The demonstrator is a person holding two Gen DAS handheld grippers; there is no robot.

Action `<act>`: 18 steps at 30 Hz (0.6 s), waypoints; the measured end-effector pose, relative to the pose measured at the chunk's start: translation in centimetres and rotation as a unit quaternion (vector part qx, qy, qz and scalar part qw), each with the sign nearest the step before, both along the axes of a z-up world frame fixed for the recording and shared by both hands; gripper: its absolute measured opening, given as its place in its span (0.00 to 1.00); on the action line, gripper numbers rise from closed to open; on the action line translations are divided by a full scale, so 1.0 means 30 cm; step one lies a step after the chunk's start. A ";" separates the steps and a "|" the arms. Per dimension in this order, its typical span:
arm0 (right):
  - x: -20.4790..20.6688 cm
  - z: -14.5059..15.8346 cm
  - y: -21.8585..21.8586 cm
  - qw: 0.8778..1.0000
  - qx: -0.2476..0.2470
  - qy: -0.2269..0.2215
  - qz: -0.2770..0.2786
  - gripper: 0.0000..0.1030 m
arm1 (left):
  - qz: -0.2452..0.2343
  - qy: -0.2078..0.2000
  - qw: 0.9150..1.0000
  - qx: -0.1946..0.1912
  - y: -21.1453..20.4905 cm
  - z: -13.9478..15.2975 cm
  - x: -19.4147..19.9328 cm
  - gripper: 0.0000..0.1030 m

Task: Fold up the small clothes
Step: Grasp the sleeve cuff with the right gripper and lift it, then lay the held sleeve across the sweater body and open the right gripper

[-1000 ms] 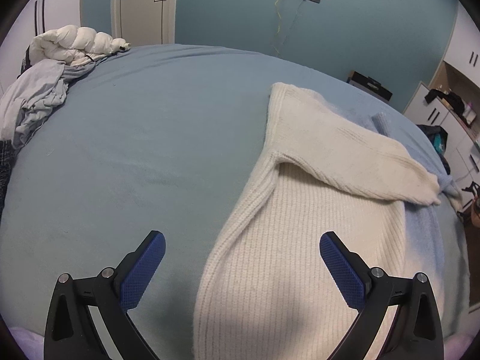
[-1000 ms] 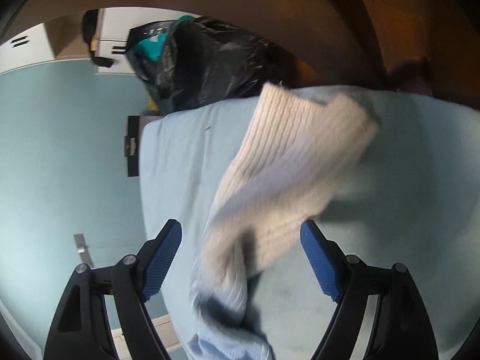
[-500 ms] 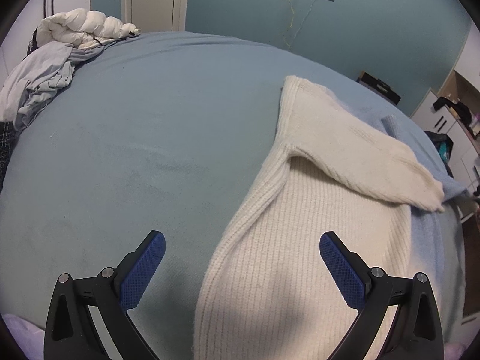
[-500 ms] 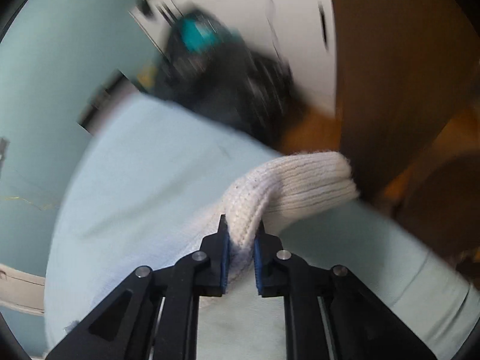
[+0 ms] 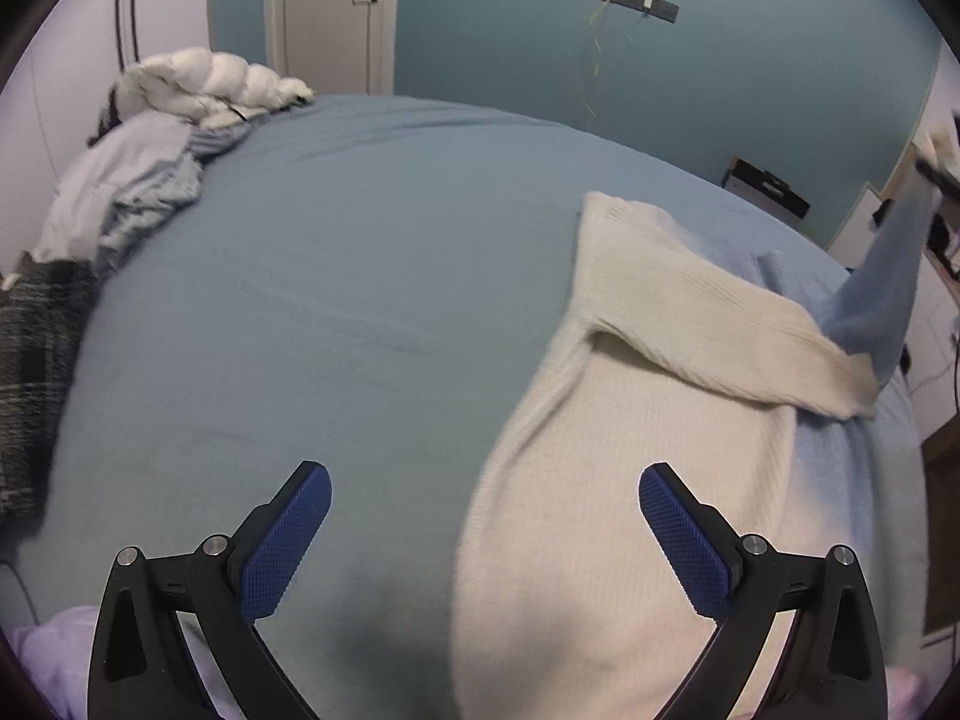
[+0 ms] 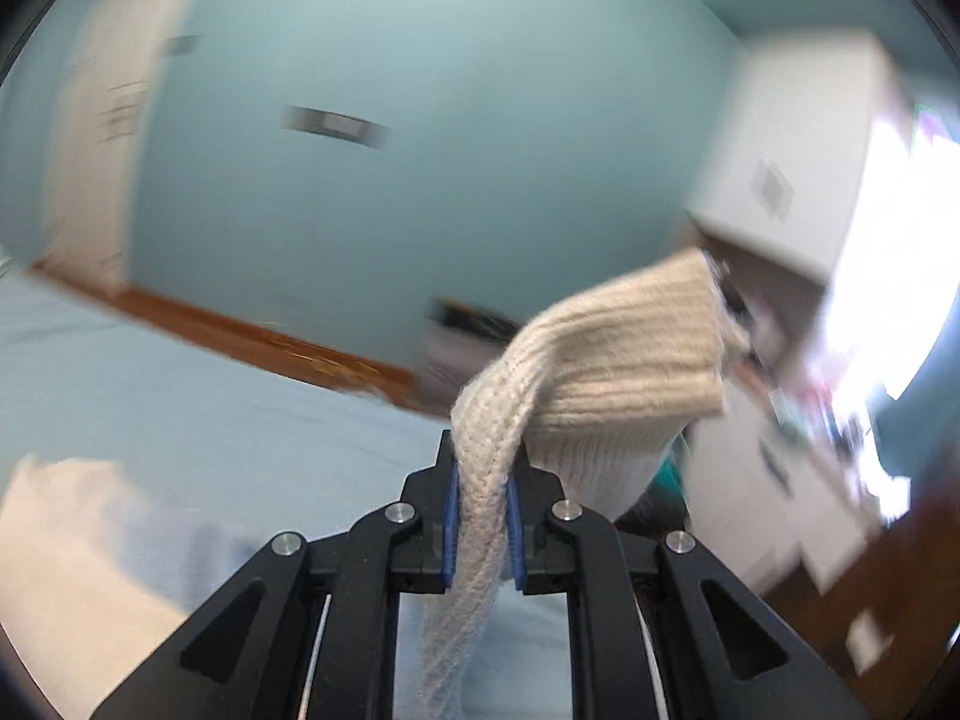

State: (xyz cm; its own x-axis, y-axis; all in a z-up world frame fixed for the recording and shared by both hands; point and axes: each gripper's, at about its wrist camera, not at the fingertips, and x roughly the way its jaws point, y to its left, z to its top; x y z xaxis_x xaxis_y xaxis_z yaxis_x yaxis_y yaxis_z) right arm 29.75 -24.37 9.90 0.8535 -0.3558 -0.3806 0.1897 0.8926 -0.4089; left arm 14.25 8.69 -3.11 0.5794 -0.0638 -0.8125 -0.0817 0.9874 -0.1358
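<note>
Lying on 1 blue bed (image 5: 360,276) is 1 cream sweater (image 5: 630,480), showing 2 sleeves: 1 sleeve folded across the body (image 5: 720,324) and 1 sleeve cuff (image 6: 624,360) hanging from the right gripper (image 6: 483,516). 2 grippers are showing in all, counting the left gripper (image 5: 485,531). Sitting at the far corner are 1 white puffy bundle (image 5: 210,84) and 1 pale blue crumpled garment (image 5: 126,192). 1 door (image 5: 330,12) is standing behind.
</note>
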 end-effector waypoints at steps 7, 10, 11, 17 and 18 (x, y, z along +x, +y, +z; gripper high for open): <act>-0.105 -0.181 0.842 0.970 0.008 0.078 0.231 0.16 | 0.029 -0.048 0.998 -0.022 0.124 0.036 -0.061 1.00; -0.152 -0.382 1.023 0.937 0.079 0.177 0.292 0.78 | 0.024 -0.055 0.998 -0.032 0.158 0.027 -0.080 1.00; -0.139 -0.431 0.994 0.933 0.095 0.186 0.292 0.78 | 0.020 -0.056 0.998 -0.028 0.163 0.022 -0.086 1.00; -0.239 -0.572 0.766 0.938 0.077 0.230 0.248 0.78 | 0.011 -0.057 0.998 -0.021 0.186 -0.005 -0.082 1.00; -0.241 -0.579 0.683 0.944 0.084 0.229 0.223 0.78 | 0.012 -0.053 0.998 -0.029 0.188 -0.012 -0.074 1.00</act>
State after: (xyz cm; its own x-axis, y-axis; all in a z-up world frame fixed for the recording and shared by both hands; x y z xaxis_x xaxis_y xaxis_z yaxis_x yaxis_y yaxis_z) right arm 22.54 -3.89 -7.45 0.6369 0.0976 -0.7647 -0.3823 0.9014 -0.2033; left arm 12.02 14.33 -3.47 0.6636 -0.0942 -0.7421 -0.0871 0.9756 -0.2017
